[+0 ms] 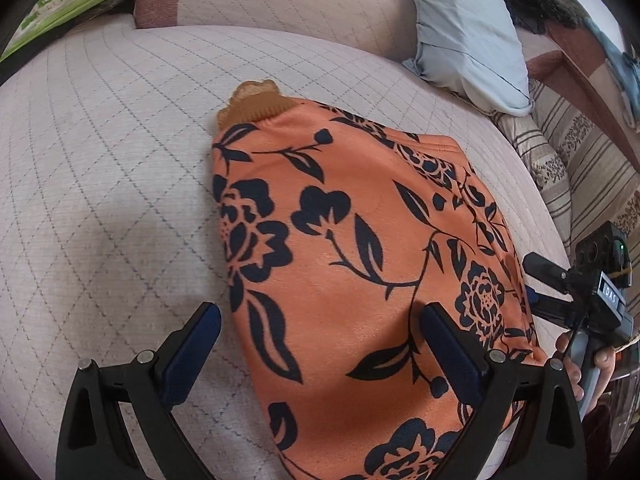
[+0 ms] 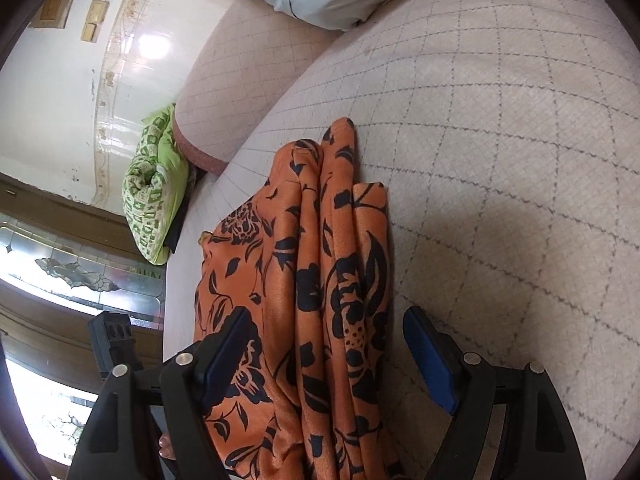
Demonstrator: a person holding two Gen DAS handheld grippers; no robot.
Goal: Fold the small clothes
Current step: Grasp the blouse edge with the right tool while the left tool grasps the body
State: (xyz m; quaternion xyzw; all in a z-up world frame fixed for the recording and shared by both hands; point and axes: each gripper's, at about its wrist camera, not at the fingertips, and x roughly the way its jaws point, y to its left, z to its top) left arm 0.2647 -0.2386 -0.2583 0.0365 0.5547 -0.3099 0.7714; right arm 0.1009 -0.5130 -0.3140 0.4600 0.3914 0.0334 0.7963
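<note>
An orange garment with a dark floral print lies folded on a quilted cushion, its brown ribbed cuff at the far end. My left gripper is open above the garment's near left edge, with one pad over the cloth and the other over bare cushion. In the right wrist view the garment's stacked folded edges run between the fingers of my right gripper, which is open. Its right pad stands clear of the cloth. The right gripper also shows at the garment's right edge, held by a hand.
The pale quilted cushion spreads wide to the left of the garment. A light blue pillow lies at the back. A green patterned pillow sits at the cushion's end, and striped fabric lies to the right.
</note>
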